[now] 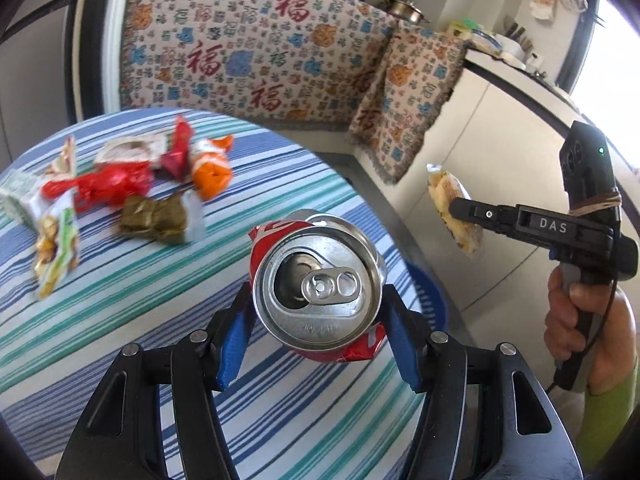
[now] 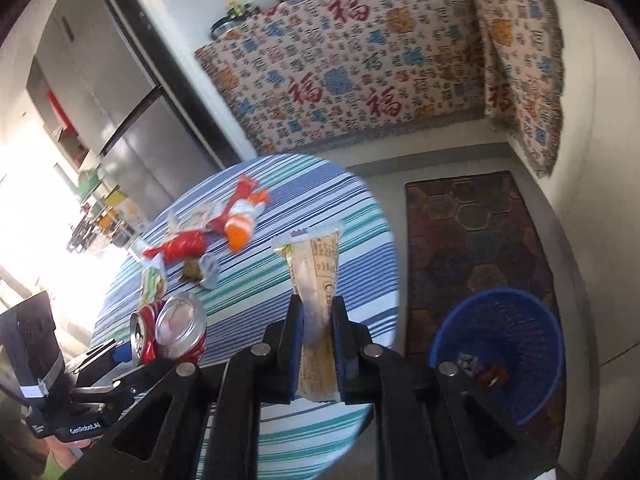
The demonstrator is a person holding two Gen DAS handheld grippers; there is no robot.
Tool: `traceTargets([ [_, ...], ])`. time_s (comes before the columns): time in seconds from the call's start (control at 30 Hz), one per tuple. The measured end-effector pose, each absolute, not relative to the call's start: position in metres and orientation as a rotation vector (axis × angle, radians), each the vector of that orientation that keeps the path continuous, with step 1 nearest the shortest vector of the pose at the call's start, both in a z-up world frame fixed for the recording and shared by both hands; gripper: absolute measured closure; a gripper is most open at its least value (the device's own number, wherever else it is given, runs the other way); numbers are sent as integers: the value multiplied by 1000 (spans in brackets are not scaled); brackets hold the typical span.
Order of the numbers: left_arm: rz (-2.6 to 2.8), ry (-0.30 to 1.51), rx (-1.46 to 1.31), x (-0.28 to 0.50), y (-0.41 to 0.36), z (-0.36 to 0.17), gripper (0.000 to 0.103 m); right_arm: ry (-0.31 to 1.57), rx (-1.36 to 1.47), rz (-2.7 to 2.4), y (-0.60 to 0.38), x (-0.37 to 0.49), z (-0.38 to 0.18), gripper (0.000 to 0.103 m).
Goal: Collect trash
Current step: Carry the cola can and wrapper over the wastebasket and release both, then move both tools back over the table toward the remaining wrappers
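L gripper (image 1: 318,344): fingers about half spread, blue pads clamped on both sides of a crushed red can (image 1: 318,280), top w/ pull-tab facing the cam. Can is off the table (image 1: 120,340), held over its near edge.

R gripper (image 2: 318,344): fingers nearly closed, pinching a thin yellowish wrapper (image 2: 318,280) by its lower part; the rest sticks up past the tips. Wrapper also airborne, off to the R of the table in the L view.

Blue basket (image 2: 528,400) sits on the floor beside the table, on the rug (image 2: 480,240), w/ a couple of bits already inside. Pile of wrappers (image 1: 120,184) left on the striped cloth, so plenty still to go.

Step in hand, as I judge it: carry both loads to the basket & drop.

How to do it well:
- Keep both grips firm till I'm over the rim.
- Wrapper is light & floppy, may drift; bring it low into the basket before letting go.
- Can is dented, pads sit on uneven metal, so avoid jerks.
- Keep the two grippers apart over the basket.
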State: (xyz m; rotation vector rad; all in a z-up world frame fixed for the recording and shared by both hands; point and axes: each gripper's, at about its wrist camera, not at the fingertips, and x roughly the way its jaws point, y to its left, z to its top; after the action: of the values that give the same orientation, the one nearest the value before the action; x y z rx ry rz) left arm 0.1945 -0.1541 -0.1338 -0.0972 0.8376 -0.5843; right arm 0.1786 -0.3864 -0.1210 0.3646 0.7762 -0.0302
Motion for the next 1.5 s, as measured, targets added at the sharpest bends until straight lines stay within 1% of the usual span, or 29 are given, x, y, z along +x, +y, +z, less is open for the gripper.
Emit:
traceTargets([
  [0.13, -674, 840, -67, 205, -212, -127, 40, 785, 348, -161, -441, 177, -122, 89],
  [0.23, -725, 850, -38, 213, -256, -129, 40, 791, 354, -271, -480, 172, -139, 89],
  [0.4, -775, 889, 14, 219, -319, -148, 40, 840, 443, -324, -531, 167, -183, 89],
  [0.57, -796, 940, 62, 223, -364, -175, 40, 849, 474, -317, -558, 168, -192, 89],
  [0.97, -804, 1004, 153, 222, -413, -216, 40, 878, 524, -343, -577, 170, -210, 89],
  [1.13, -774, 1006, 190, 232, -428, -232, 38, 884, 522, -342, -581, 173, -217, 86],
  [1.17, -770, 1012, 195, 233, -432, -237, 27, 886, 524, -339, -581, 174, -219, 84],
  [1.2, -766, 1020, 197, 236, -434, -241, 13, 882, 532, -334, -582, 174, -221, 71],
  [1.23, -758, 1019, 194, 238, -436, -246, 10, 877, 536, -336, -582, 174, -221, 55],
  [1.27, -750, 1018, 195, 240, -437, -248, 10, 871, 534, -345, -582, 173, -220, 51],
  [1.37, -724, 1021, 196, 243, -434, -249, 10, 847, 535, -339, -580, 172, -214, 51],
  [1.5, -740, 955, 134, 229, -412, -216, 10, 802, 488, -366, -570, 170, -197, 51],
])
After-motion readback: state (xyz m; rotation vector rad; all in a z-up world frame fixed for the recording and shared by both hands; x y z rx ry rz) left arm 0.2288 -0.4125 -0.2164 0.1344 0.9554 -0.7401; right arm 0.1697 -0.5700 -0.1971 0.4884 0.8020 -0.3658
